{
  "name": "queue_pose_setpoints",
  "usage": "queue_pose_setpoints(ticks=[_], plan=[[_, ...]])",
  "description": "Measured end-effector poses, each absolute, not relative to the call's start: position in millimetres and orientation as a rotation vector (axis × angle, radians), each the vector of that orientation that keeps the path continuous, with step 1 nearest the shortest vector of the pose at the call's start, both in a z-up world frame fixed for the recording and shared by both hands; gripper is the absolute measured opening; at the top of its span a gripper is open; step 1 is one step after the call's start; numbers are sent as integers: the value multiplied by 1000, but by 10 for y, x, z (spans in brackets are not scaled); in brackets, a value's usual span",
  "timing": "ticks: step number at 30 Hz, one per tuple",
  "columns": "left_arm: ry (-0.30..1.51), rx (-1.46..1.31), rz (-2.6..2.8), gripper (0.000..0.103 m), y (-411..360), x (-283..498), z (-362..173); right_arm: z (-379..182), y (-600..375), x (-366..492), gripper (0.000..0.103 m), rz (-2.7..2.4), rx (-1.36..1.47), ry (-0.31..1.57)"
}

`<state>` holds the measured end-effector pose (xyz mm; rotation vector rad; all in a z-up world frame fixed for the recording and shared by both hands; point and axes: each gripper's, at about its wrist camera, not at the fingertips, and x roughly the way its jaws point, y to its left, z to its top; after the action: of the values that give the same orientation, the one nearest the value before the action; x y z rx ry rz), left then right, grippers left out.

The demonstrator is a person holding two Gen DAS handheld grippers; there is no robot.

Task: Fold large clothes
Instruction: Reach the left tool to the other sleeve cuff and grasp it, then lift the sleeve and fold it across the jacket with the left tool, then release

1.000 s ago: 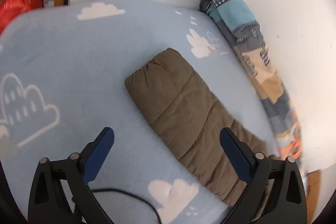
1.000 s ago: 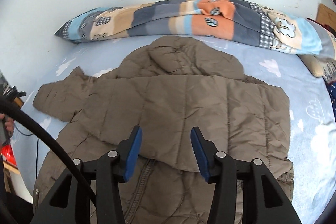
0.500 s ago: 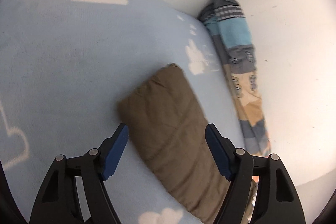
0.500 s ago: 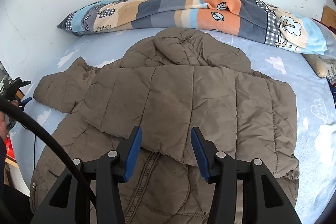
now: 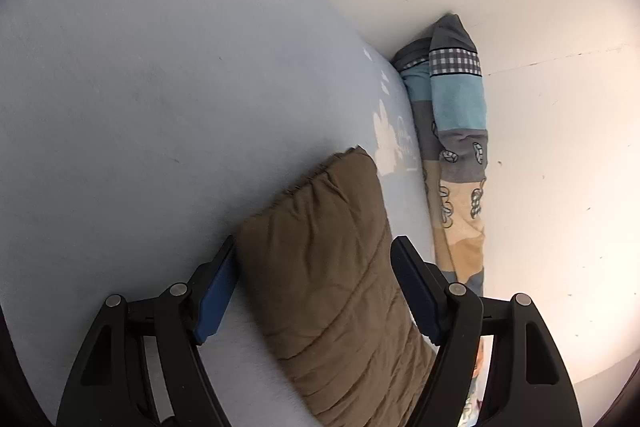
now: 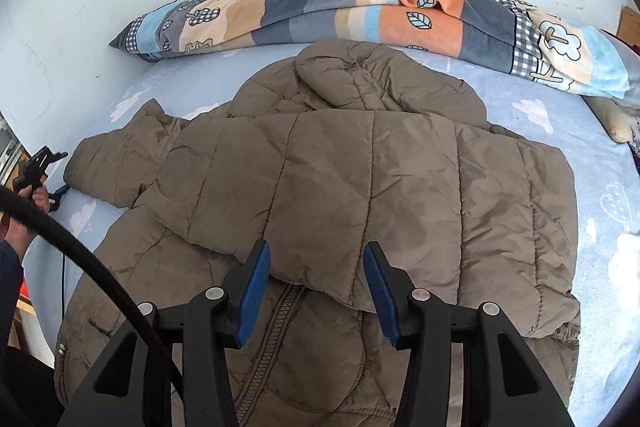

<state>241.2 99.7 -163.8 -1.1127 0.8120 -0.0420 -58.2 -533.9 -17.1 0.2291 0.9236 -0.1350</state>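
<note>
Brown jacket [image 6: 340, 195] lies flat on the bed [image 6: 600, 163], hood at 12 o'clock, hem at 6; left gripper [image 5: 316, 287] straddles its sleeve [image 5: 332, 267], contact unclear; right gripper [image 6: 316, 287] hovers half-open, empty, above the zipper.

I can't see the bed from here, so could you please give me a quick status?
Left gripper jaws astride sleeve. Right gripper open above jacket, one sleeve folded across. Nothing in the way.
</note>
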Motion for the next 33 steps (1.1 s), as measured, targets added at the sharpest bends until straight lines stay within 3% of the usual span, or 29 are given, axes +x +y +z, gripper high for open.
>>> queue_pose_setpoints(ticks=[2, 3, 4, 20, 33], plan=[[789, -1098, -27, 66, 967, 2380, -1612, -176, -5360, -583, 52, -145, 229, 922], [780, -1097, -27, 25, 938, 2374, -1596, -182, -5389, -584, 52, -148, 238, 922], [780, -1106, -40, 16, 906, 2377, -1584, -185, -5411, -587, 52, -156, 241, 924], [591, -889, -192, 16, -129, 1910, -333, 72, -5729, -728, 52, -247, 319, 868], [505, -742, -570, 16, -1424, 1277, 932, -497, -6055, -637, 54, -374, 328, 1030]])
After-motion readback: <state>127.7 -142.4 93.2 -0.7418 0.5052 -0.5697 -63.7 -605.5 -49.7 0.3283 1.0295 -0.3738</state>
